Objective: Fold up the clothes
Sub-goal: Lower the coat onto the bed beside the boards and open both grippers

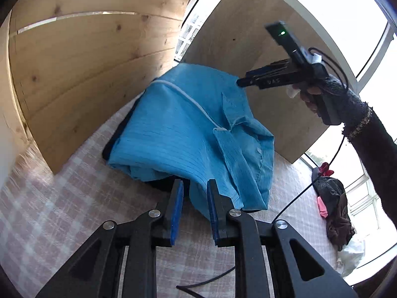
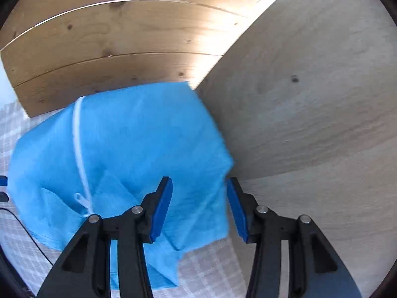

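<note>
You are working in a home: a pink checked bedcover (image 1: 62,211) fills the lower frame, pine boards (image 1: 86,62) lean upper left, bright windows (image 1: 367,57) at right, dark clothes (image 1: 335,206) heaped beside them.

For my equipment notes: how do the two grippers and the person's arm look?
Both grippers, left gripper and right gripper, are black with silver rivets and blue pads on the jaws. A black cable hangs from the right one, which shows a green light. The person wears a dark knit glove and dark sleeve.
</note>
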Available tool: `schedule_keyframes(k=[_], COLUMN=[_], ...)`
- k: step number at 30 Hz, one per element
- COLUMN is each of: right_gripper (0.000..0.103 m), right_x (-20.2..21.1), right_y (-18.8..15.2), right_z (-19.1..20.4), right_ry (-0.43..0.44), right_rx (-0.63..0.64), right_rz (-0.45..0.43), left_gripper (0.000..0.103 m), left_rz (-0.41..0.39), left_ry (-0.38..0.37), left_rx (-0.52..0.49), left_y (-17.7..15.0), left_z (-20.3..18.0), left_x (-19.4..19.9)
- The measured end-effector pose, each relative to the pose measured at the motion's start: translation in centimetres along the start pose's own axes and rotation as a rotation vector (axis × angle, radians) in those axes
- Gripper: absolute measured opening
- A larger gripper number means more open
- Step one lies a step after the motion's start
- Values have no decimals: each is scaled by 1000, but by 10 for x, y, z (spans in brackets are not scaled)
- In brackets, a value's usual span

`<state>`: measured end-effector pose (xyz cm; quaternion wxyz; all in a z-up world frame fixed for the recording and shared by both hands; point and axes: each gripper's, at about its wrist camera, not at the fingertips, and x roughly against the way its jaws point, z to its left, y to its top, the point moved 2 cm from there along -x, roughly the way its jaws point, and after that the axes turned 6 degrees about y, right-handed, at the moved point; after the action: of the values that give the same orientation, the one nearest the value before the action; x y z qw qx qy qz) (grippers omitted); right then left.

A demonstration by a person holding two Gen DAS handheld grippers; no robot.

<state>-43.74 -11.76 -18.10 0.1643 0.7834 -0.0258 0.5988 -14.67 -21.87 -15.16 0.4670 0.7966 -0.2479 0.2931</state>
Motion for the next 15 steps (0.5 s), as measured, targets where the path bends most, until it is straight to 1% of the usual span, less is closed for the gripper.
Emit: schedule_keyframes(k=[1,3,4,5,6,7,9,11,13,14,15], right_gripper=[45,45,45,45,45,45,45,45,45,45,45], right_x=[-13,-40,-50,-58,-66,-71,-72,-64,-47,-36,-21], right_y=[1,1,1,0,0,0,1,1,0,-3,-8], right_z=[7,18,19,18,18,16,12,7,3,2,3], right_ry=[-10,-92,-104,-93,-82,-71,-47,-61,-97,-97,-74], right_rx=[26,102,122,120,117,114,111,112,108,91,54], right_rz=[29,83,100,111,123,130,135,137,107,79,41], left_gripper=[17,17,17,17,18,18,21,21,18,16,16], left_rz=[-11,-47,-53,-59,-44,7,98,119,81,54,32], left_ry=[2,22,33,44,60,94,170,187,205,209,196], left_rx=[-25,-67,-90,-113,-135,-158,-200,-188,-170,-169,-174], left_y=[9,27,35,43,48,46,32,26,35,40,44], left_z=[0,3,4,5,7,12,27,42,46,46,43], left_x=[4,3,-7,-16,-29,-49,-82,-86,-68,-58,-48])
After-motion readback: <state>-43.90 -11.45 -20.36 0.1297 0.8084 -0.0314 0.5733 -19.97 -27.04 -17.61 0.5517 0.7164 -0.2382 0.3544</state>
